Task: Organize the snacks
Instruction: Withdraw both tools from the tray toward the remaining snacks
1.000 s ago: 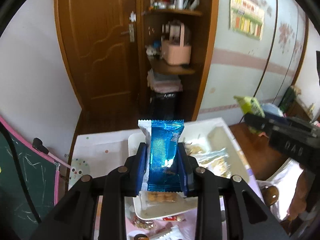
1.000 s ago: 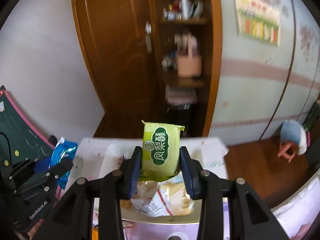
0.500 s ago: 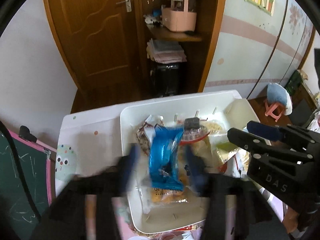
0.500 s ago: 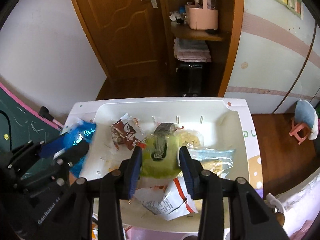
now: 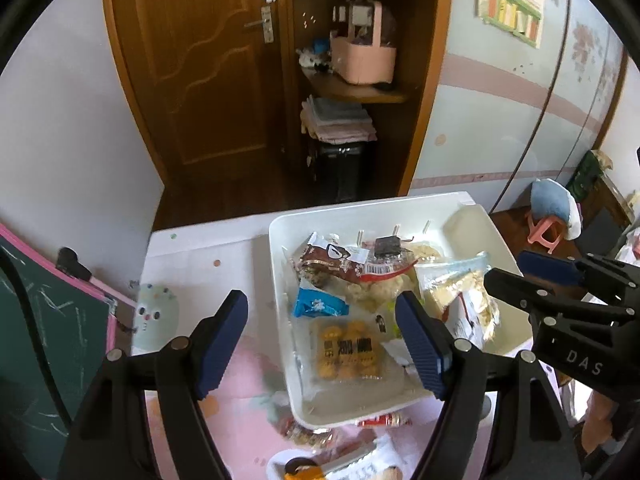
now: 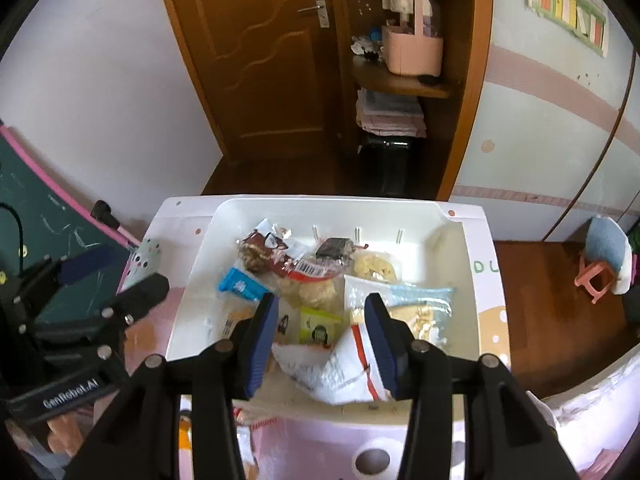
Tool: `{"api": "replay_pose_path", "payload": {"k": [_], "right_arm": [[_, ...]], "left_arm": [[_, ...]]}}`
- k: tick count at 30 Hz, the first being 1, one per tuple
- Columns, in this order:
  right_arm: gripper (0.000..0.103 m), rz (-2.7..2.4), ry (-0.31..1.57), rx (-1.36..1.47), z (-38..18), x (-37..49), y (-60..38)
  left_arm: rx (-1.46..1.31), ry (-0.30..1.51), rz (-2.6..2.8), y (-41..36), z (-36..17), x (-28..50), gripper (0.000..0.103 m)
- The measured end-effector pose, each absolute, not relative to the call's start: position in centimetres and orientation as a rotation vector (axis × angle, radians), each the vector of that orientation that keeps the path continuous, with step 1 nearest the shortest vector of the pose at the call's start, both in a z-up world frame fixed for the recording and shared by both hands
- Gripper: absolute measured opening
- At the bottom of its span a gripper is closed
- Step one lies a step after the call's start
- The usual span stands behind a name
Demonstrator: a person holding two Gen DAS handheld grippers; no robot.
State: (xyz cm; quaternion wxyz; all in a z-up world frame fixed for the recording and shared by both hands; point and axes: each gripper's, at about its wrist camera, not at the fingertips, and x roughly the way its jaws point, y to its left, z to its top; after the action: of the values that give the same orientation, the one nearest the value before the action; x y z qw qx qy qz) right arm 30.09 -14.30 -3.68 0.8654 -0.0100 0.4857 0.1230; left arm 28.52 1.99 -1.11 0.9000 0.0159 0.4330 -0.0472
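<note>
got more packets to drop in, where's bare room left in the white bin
Bare floor along the white bin's left wall, around the blue packet, and at the far right corner. The middle and near right are piled with packets.

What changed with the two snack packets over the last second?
Both were let go into the white bin: the blue packet left the left claw, the green packet left the right claw. Both jaws are opening, empty. The other snacks stayed put.
</note>
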Motion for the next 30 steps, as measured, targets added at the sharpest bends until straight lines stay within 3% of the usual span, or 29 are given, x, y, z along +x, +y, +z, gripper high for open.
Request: {"api": "replay_pose_path", "payload": {"k": [11, 14, 17, 24, 30], "right_arm": [[0.046, 0.323, 0.956, -0.031, 0.6, 21.5, -14.6], [0.054, 0.325, 0.929, -0.037, 0.4, 18.6, -15.0], [0.061, 0.319, 0.897, -0.050, -1.1, 15.8, -15.2], [0.062, 0.348, 0.994, -0.077, -8.4, 13.0, -14.2], [0.062, 0.373, 1.108, -0.100, -13.4, 13.6, -13.2]], "left_arm": [[0.089, 0.802, -0.186, 2.4, 3.6, 20.0, 0.084], [0.109, 0.801, -0.233, 2.4, 2.8, 17.6, 0.084], [0.142, 0.824, -0.284, 2.3, 0.2, 15.7, 0.087], [0.258, 0.978, -0.325, 2.1, -10.1, 15.2, 0.087], [0.325, 1.087, -0.358, 1.6, -15.8, 16.6, 0.087]]}}
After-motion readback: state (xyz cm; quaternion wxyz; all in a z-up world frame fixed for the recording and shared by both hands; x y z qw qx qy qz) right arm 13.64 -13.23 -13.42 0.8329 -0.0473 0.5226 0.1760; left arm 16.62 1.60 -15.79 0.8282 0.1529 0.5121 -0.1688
